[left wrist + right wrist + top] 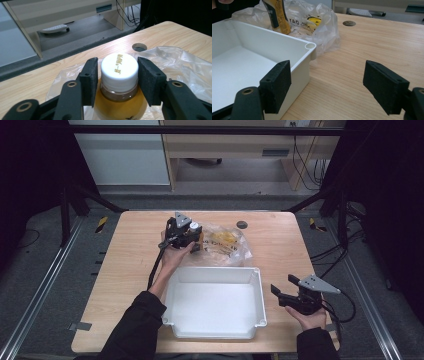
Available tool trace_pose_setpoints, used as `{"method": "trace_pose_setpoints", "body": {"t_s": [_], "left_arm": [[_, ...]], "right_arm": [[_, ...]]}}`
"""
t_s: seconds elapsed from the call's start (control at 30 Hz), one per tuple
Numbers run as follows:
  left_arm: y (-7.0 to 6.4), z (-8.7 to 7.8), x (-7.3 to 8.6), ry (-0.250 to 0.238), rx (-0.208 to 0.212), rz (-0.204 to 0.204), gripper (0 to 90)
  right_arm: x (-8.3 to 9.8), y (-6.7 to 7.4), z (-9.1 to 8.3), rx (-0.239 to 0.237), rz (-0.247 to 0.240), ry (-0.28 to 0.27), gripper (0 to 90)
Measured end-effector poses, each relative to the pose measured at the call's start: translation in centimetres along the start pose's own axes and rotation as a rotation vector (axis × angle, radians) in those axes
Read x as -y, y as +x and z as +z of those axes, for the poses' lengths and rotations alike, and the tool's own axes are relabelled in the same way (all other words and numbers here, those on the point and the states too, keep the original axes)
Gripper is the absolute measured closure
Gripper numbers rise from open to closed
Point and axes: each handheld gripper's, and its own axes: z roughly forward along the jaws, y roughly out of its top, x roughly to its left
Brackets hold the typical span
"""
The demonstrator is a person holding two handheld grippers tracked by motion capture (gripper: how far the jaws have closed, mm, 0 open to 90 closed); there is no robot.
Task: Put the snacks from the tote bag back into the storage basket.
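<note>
My left gripper (117, 82) has its black foam pads (90, 80) drawn in around the white screw cap (119, 68) of the clear plastic bottle of amber liquid (120, 105), which stands upright on the crinkled clear plastic bag (227, 245) just behind the empty white rectangular plastic bin (215, 302); a thin gap shows at each side of the cap, so I judge nothing is clamped yet. My right gripper (337, 85) rests wide open and empty beside the bin's right wall. Risks, as I judge them: the smooth cap slipping out on lifting, or the bag dragging along with the bottle.
</note>
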Motion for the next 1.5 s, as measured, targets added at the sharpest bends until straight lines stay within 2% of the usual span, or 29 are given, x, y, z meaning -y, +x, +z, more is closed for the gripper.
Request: {"method": "trace_pose_setpoints", "body": {"t_s": [0.13,0.3,0.5,0.83,0.97,1.1,1.33,1.5], "left_arm": [[-0.15,0.11,0.03,-0.001,-0.009,0.010,54.6],[-0.04,0.09,-0.06,-0.007,-0.012,-0.027,57.8],[-0.15,0.11,-0.07,-0.009,-0.018,-0.023,58.4],[-0.03,0.04,-0.12,-0.006,-0.010,-0.027,58.6],[0.09,0.02,-0.16,-0.006,-0.003,-0.050,58.8],[0.09,-0.03,-0.18,-0.007,-0.001,-0.056,58.8],[0.07,-0.26,-0.28,0.000,0.005,-0.047,58.9],[-0.12,-0.83,-0.76,-0.025,0.023,-0.057,58.9]], "right_arm": [[0.01,0.01,0.00,-0.001,0.000,0.000,22.6],[0.00,0.01,0.00,0.000,0.000,0.000,22.6],[0.01,0.03,0.04,0.000,-0.003,0.002,22.7],[0.01,0.00,0.04,0.001,-0.003,0.003,22.8],[0.01,0.00,0.06,0.001,-0.003,0.003,22.8],[0.00,0.00,0.04,0.002,-0.003,0.004,22.8],[-0.01,0.00,0.03,0.001,-0.002,0.002,22.9],[-0.01,0.00,0.03,0.002,-0.003,0.002,22.8]]}}
